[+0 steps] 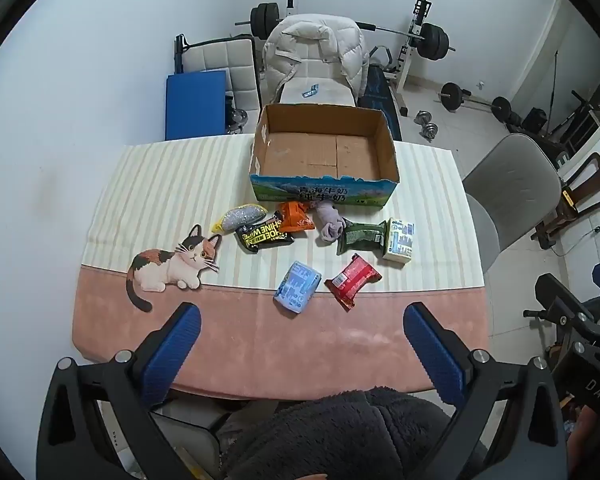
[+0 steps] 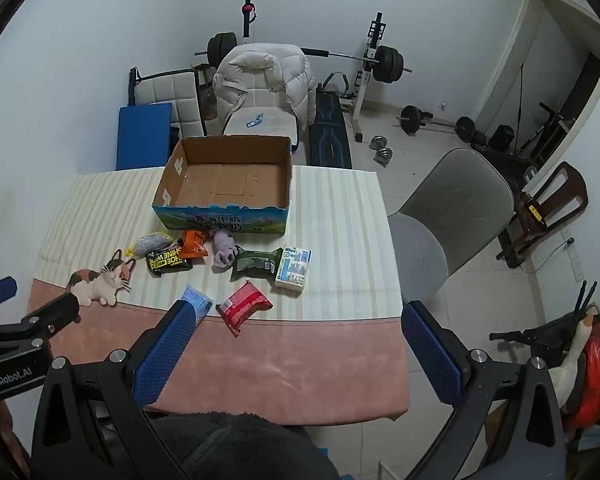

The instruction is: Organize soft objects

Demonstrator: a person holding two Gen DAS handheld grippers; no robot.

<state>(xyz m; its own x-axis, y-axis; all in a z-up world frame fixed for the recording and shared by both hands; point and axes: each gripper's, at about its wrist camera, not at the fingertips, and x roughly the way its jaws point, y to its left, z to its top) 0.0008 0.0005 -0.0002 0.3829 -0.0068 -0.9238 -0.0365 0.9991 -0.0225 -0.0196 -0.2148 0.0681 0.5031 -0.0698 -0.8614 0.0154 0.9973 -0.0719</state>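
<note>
8 soft items (image 1: 298, 292) — before open box (image 1: 323, 194)

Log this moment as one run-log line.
left hand-held gripper: open, empty | right hand-held gripper: open, empty | cardboard box: nothing inside | soft packs: loose on table before box | stage: not started

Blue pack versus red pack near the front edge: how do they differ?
The blue pack is pale blue and sits left; the red pack is red with a dark stripe and sits right. The blue pack crosses onto the pink band; the red barely reaches it. Both lie flat, untouched.
</note>
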